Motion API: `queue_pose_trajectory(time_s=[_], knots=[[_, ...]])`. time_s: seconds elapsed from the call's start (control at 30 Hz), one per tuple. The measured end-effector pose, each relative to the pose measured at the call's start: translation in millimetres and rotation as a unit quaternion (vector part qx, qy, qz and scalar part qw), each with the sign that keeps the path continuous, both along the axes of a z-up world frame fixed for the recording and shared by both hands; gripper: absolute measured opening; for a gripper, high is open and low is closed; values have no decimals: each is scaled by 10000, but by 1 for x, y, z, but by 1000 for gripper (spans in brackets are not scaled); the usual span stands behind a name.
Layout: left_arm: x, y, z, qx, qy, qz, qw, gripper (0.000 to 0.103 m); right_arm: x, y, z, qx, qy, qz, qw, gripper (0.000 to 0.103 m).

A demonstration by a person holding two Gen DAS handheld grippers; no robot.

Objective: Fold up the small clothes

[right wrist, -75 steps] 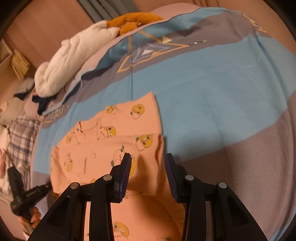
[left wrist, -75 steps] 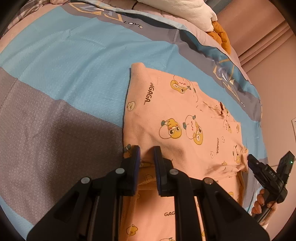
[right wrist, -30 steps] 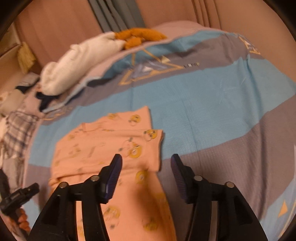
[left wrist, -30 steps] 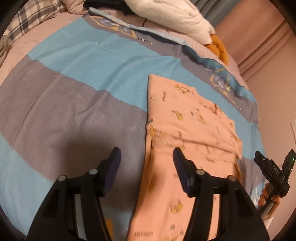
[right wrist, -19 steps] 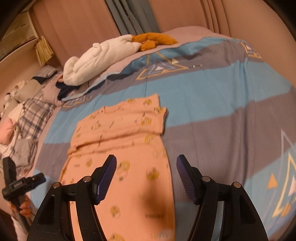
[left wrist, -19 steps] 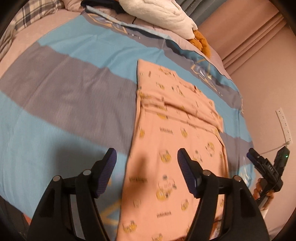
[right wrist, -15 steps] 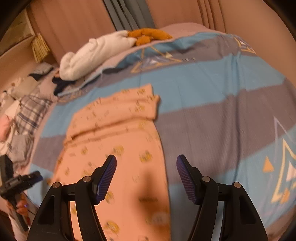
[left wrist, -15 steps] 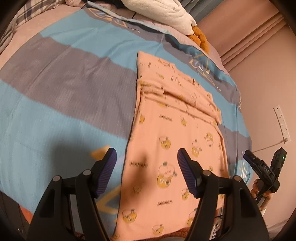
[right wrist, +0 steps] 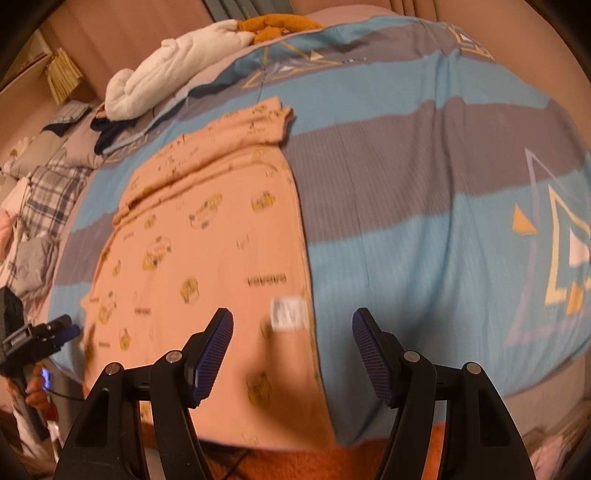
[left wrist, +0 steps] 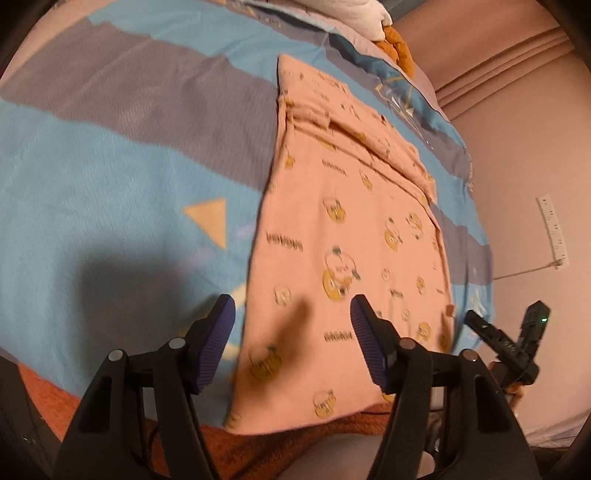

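Note:
A peach garment (left wrist: 343, 236) printed with yellow cartoon figures lies flat on the blue and grey bedspread (left wrist: 110, 166). Its far end is folded back over itself. It also shows in the right wrist view (right wrist: 207, 251), with a white care label (right wrist: 288, 314) near its right edge. My left gripper (left wrist: 290, 343) is open and empty above the garment's near left part. My right gripper (right wrist: 291, 354) is open and empty above the near right edge, over the label. Each gripper shows in the other's view, the right (left wrist: 506, 343) and the left (right wrist: 33, 339).
A white bundle (right wrist: 173, 85) and an orange plush (right wrist: 277, 22) lie at the head of the bed. Plaid and grey clothes (right wrist: 44, 192) are piled at the left. An orange blanket (right wrist: 332, 461) hangs at the near bed edge. A wall (left wrist: 535, 166) stands close on the right.
Both grippers let go of the folded far end, opened, and pulled back toward the near bed edge. The full length of the garment has come into view.

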State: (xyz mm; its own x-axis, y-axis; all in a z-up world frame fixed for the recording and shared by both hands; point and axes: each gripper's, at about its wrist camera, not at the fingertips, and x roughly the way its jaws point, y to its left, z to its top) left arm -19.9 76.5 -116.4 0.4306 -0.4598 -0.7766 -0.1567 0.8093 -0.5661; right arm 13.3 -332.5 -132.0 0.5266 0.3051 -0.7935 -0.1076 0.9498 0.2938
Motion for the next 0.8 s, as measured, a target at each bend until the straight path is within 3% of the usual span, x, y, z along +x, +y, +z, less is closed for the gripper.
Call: queue_pose_trajectory(time_s=[0.4, 0.53, 0.7, 0.8], knots=[[-20, -5, -18, -305, 458, -308, 9980, 54, -26, -6, -27, 113, 597, 28, 9982, 67], [-26, -6, -21, -354, 509, -448, 9971, 50, -30, -7, -32, 202, 777, 115, 9967, 59], [-29, -10, -28, -535, 643, -545, 9950, 30, -31, -4, -38, 167, 947, 276, 9950, 44], [-28, -14, -31, -496, 696, -584, 9946, 8, -31, 3, -38, 138, 1015, 502, 9935, 29]])
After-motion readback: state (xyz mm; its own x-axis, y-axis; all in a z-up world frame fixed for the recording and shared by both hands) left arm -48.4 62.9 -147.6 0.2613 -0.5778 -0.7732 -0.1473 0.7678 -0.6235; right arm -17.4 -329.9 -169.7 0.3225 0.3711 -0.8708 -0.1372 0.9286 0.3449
